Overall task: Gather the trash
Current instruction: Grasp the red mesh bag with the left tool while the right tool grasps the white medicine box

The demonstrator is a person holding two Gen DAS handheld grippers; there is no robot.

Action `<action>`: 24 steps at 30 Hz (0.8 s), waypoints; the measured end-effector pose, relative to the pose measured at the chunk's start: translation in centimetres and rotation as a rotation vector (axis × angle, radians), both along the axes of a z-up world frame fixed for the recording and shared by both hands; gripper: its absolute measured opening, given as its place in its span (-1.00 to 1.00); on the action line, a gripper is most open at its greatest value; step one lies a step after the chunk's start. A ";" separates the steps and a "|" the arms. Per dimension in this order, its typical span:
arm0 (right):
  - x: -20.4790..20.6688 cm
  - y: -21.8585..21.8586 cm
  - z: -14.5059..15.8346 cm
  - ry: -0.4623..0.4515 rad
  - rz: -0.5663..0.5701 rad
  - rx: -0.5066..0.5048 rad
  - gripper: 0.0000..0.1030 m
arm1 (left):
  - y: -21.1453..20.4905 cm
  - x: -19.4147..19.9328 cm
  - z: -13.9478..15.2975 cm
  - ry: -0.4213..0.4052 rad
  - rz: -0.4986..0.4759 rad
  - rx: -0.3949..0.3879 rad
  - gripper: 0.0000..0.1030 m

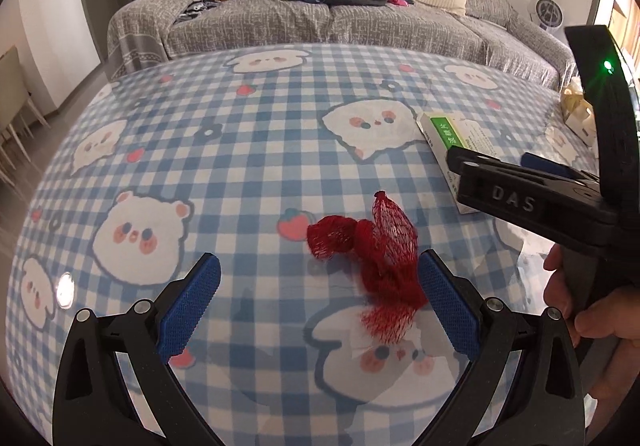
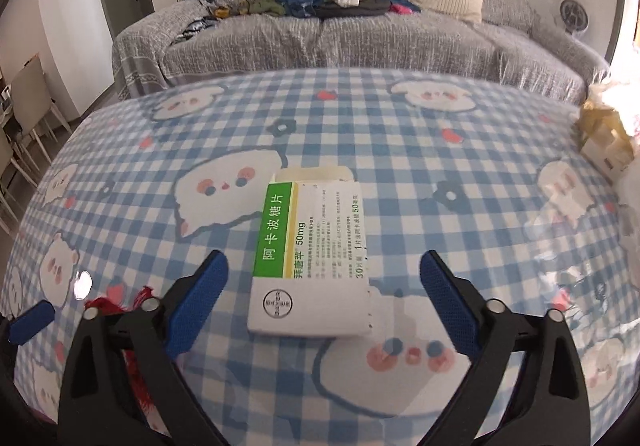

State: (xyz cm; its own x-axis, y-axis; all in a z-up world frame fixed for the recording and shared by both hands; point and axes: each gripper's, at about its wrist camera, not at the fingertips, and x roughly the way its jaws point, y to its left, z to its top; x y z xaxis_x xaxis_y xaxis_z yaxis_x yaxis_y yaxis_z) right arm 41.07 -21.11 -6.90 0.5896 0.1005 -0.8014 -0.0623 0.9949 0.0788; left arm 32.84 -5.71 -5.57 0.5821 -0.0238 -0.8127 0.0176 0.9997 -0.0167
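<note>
My left camera shows the red net (image 1: pixel 376 258) whole, crumpled on the checked table (image 1: pixel 240 149), and my right gripper (image 1: pixel 532 185) coming in from the side over the near end of the box (image 1: pixel 448 137), with my right hand (image 1: pixel 588 310) on its handle. My right camera gives only a scrap of the net (image 2: pixel 108 304) behind my own frame, but it shows the box (image 2: pixel 310 258) in full: a white and green medicine carton lying flat, its far flap open. Whether anything is inside, I cannot tell.

My left gripper (image 1: pixel 320 302) is spread wide and holds nothing. The net lies between the fingers, far over to the right one and touching or just short of its blue pad (image 1: pixel 448 306); the left pad is well apart from it.

My right gripper (image 2: pixel 324 302) is spread just as wide, also holding nothing. The near end of the box lies between its fingers, clear of both pads.

A small torn carton (image 2: pixel 604 141) sits near the table's far right edge, with crumpled paper in it.
</note>
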 end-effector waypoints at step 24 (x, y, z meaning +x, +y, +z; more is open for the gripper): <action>0.4 -5.5 -0.3 0.019 -0.084 0.070 0.13 | -3.7 2.8 -1.9 0.039 -0.023 0.018 -0.75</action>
